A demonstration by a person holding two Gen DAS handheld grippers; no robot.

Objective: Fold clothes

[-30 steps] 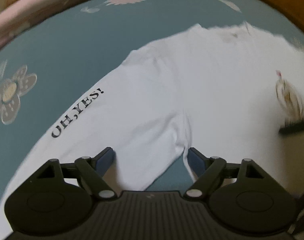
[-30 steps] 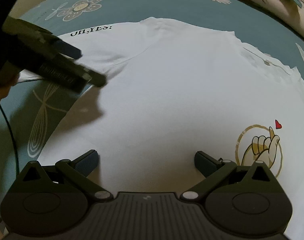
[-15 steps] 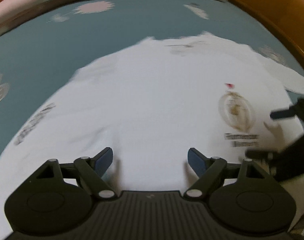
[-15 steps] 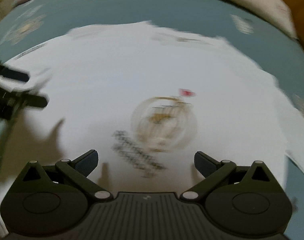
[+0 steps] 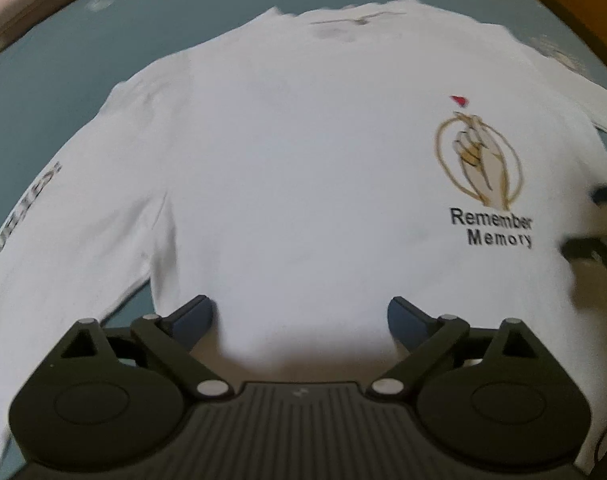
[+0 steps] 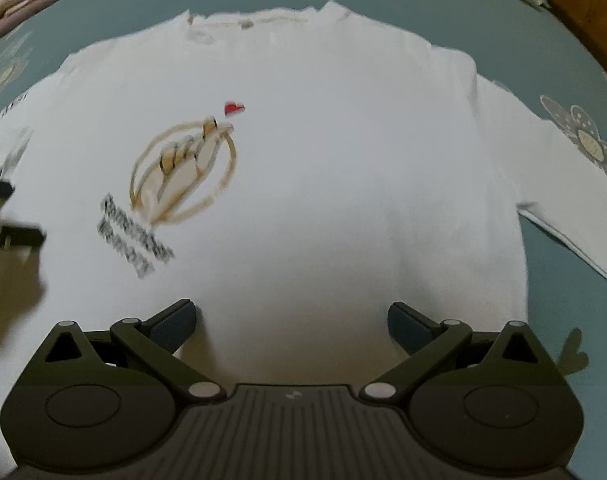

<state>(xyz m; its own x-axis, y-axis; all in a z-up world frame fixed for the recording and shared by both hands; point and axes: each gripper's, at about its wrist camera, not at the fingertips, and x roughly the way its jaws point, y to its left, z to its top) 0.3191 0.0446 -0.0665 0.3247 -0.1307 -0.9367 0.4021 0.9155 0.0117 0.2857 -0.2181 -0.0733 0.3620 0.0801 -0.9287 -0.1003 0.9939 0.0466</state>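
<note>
Lying flat on the blue flowered bedsheet is a white shirt, front side up, sleeves spread out. The left camera shows the black words on one sleeve and "Remember Memory" under the hand picture. The right camera shows the other sleeve and a big grey flower on the sheet. The left gripper hangs low over the shirt's bottom part, jaws wide and holding nothing. The right gripper does the same, close beside it.

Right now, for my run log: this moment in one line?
shirt: flat, unfolded | left gripper: open, empty | right gripper: open, empty
</note>
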